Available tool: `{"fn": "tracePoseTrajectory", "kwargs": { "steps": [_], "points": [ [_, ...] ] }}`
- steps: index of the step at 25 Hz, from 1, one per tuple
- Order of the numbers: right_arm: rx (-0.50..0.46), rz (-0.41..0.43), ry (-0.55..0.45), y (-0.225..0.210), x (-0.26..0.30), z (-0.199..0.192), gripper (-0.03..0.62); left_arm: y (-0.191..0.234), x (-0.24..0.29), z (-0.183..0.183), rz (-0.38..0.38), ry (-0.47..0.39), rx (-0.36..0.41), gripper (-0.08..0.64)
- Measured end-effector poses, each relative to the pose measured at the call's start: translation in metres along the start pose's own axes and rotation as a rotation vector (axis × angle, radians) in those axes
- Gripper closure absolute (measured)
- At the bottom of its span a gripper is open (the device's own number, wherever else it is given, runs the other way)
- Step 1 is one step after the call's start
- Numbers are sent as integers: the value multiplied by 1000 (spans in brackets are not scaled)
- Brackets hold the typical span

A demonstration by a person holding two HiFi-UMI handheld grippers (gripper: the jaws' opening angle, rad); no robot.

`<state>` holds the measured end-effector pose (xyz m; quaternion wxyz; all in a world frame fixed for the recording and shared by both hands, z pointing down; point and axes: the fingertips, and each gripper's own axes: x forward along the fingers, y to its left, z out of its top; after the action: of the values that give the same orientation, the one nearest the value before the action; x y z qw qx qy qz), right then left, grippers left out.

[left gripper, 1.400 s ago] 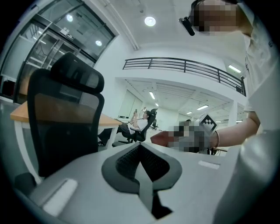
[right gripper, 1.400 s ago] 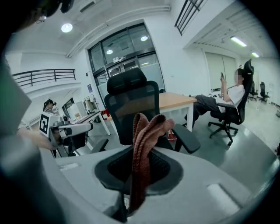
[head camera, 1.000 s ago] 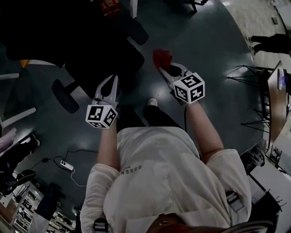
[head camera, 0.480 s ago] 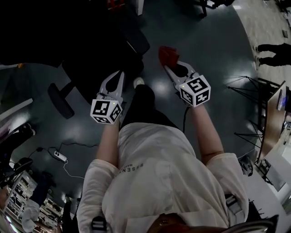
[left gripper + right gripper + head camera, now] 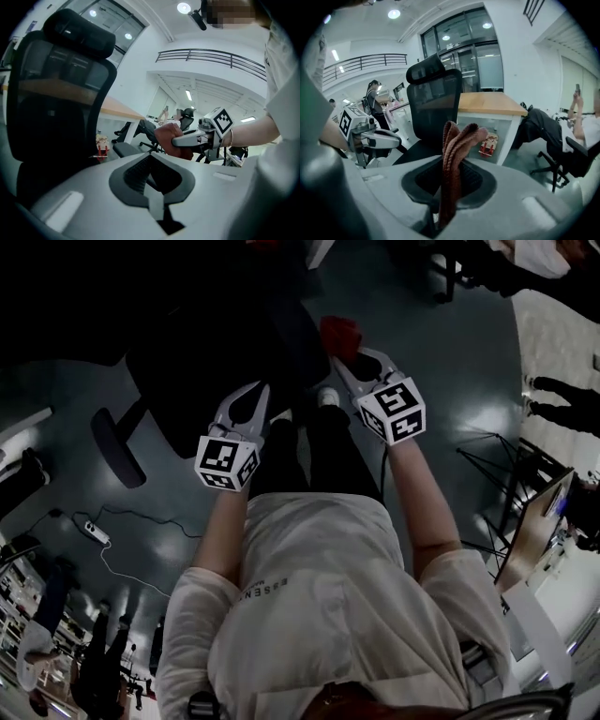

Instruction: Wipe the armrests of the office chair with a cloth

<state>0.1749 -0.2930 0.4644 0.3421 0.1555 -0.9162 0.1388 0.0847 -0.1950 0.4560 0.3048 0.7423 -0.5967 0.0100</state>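
Observation:
The black office chair [image 5: 202,352] stands ahead to the left, one armrest [image 5: 117,448] sticking out at its left. My right gripper [image 5: 345,351] is shut on a red cloth [image 5: 337,334], held beside the chair's right side. My left gripper [image 5: 260,390] is shut with nothing in it, at the seat's near edge. In the right gripper view the cloth [image 5: 453,154] rises folded out of the gripper [image 5: 447,187], with the chair back [image 5: 438,110] behind it. The left gripper view shows the backrest [image 5: 56,93] at left and the cloth [image 5: 168,138] held by the other gripper.
A power strip [image 5: 94,532] and its cable lie on the floor at left. A tripod stand [image 5: 497,451] and standing people [image 5: 562,395] are at right. A wooden-topped desk [image 5: 492,103] stands behind the chair, and a seated person [image 5: 576,136] is to its right.
The person has stepped closer to the chair. Both grippers have come nearer the seat, the right one still holding the cloth.

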Motion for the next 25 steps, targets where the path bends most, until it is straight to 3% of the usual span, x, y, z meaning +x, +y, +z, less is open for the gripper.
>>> {"fn": "tracePoseTrajectory", "kwargs": {
  "steps": [4, 7, 12, 17, 22, 25],
  "points": [
    [-91, 114, 42, -7, 40, 23, 543, 11, 8, -9, 85, 16, -54, 542],
    [-183, 151, 77, -20, 71, 37, 543, 25, 18, -8, 159, 1, -85, 541],
    [-433, 230, 128, -29, 122, 50, 543, 40, 32, -8, 271, -40, -147, 541],
    [-667, 267, 145, -35, 161, 52, 543, 33, 46, -30, 346, -46, -233, 542],
    [-749, 330, 158, -15, 186, 52, 544, 26, 52, -48, 349, -36, -282, 541],
    [-741, 352, 167, -7, 185, 46, 543, 23, 53, -54, 339, -17, -279, 541]
  ]
}}
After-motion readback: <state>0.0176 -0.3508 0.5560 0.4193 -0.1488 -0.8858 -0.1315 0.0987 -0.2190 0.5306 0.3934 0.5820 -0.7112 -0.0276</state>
